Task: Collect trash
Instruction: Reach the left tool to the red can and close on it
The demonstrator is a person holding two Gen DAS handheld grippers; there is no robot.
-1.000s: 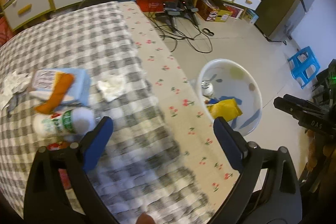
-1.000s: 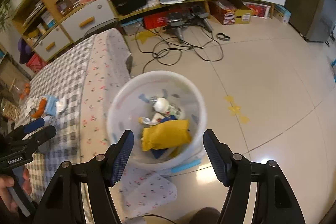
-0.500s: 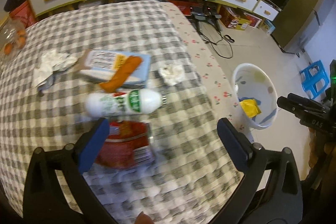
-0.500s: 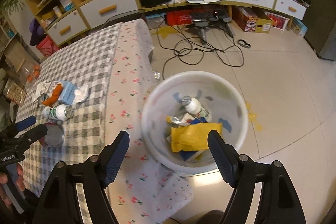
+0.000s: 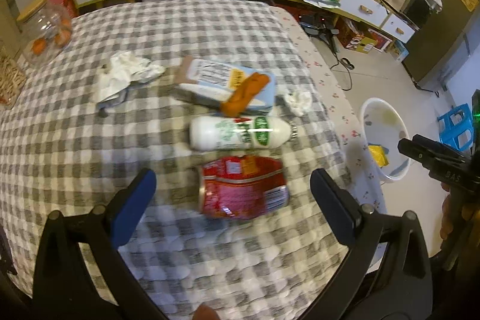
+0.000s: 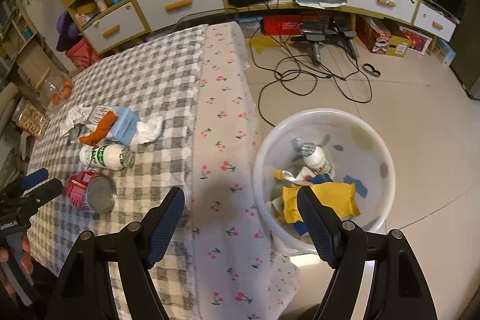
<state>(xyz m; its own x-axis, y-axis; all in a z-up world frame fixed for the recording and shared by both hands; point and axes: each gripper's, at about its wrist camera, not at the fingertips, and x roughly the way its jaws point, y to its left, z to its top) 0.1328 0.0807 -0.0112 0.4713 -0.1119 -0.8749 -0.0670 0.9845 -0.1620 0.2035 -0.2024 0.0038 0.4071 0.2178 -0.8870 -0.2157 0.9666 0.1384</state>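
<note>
My left gripper [image 5: 231, 194] is open above the checked table, its fingers either side of a crushed red can [image 5: 243, 191]. Beyond the can lie a white bottle with a green label [image 5: 240, 133], a blue packet with an orange wrapper [image 5: 240, 86] and two crumpled tissues [image 5: 126, 71] [image 5: 298, 101]. My right gripper [image 6: 240, 218] is open and empty over the table's edge, beside the white trash bin [image 6: 372, 140] on the floor. The bin holds a yellow bag [image 6: 327, 200] and a small bottle [image 6: 318, 158]. The can [image 6: 90, 194] and the left gripper [image 6: 33, 185] show at left.
A clear jar with oranges [image 5: 45, 29] stands at the table's far left. Cables [image 6: 315, 74] trail across the tiled floor behind the bin. Low cabinets with drawers [image 6: 180, 5] line the back wall. A blue stool [image 5: 456, 128] stands past the bin.
My left gripper swung left from the bin side to the trash on the table, now over the red can. My right gripper drew back and left from above the bin to the table edge.
</note>
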